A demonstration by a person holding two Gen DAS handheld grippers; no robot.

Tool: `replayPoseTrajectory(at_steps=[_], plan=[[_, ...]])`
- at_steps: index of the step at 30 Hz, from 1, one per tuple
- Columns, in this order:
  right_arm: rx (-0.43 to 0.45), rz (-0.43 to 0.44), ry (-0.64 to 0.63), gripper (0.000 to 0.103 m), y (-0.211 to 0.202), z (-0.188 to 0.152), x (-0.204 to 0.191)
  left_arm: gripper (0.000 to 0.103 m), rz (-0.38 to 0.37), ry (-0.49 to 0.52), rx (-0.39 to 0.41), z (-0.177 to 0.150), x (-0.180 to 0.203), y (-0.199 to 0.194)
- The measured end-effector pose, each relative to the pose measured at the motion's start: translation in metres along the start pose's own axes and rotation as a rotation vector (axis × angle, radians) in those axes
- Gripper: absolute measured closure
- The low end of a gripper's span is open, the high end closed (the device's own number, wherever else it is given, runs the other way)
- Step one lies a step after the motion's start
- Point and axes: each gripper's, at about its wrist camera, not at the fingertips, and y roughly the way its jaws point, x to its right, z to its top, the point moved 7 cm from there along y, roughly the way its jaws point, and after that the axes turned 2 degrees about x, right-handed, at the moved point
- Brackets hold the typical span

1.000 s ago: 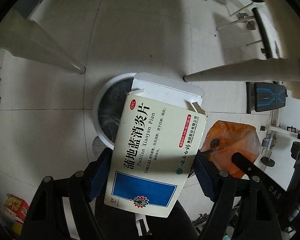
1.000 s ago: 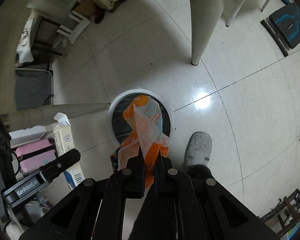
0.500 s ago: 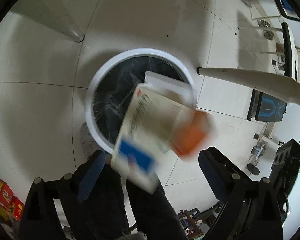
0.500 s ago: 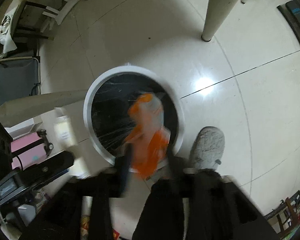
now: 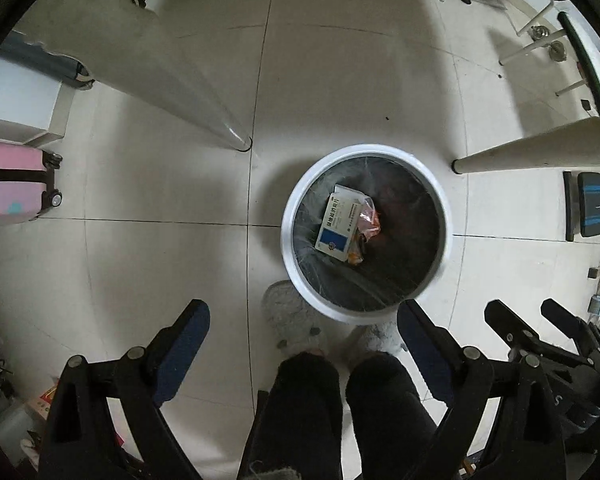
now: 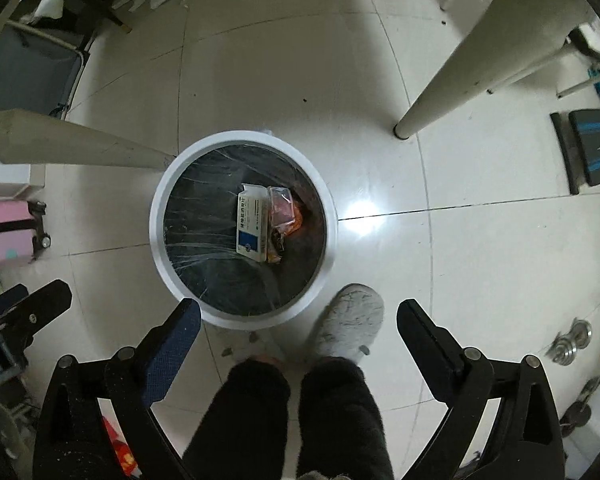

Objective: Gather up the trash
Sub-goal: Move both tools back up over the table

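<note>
A round white trash bin [image 5: 290, 216] with a black liner stands on the tiled floor, also in the right wrist view [image 6: 156, 216]. Inside lie a white medicine box with a blue patch [image 5: 338, 227] [image 6: 252, 222] and an orange plastic wrapper [image 5: 369, 220] [image 6: 286, 212] beside it. My left gripper [image 5: 302, 320] is open and empty, high above the floor, just left of the bin. My right gripper [image 6: 298, 318] is open and empty above the bin's near rim.
Two cream table legs [image 5: 204, 108] [image 5: 532, 148] stand either side of the bin. A pink suitcase [image 5: 8, 188] is at the left. The person's slippered feet [image 5: 292, 320] [image 6: 348, 324] stand by the bin. A black and blue bench [image 5: 596, 208] is at the right.
Both grippers opened. The medicine box dropped from the left one and the orange wrapper from the right one; both now lie in the bin. Both grippers have risen higher above the floor.
</note>
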Motion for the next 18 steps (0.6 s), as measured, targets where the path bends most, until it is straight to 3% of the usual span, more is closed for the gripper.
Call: replayPoseTrajectory(at_steps=[9, 18], plan=[[0.033, -0.004, -0.015, 0.003, -0.105, -0.013, -0.004, 0.007, -0.011, 0.011, 0.037, -0.011, -0.01, -0.088], [0.075, 0.033, -0.072, 0.003, -0.253, -0.028, -0.026, 0.007, -0.038, 0.012, 0.076, -0.028, -0.022, -0.199]])
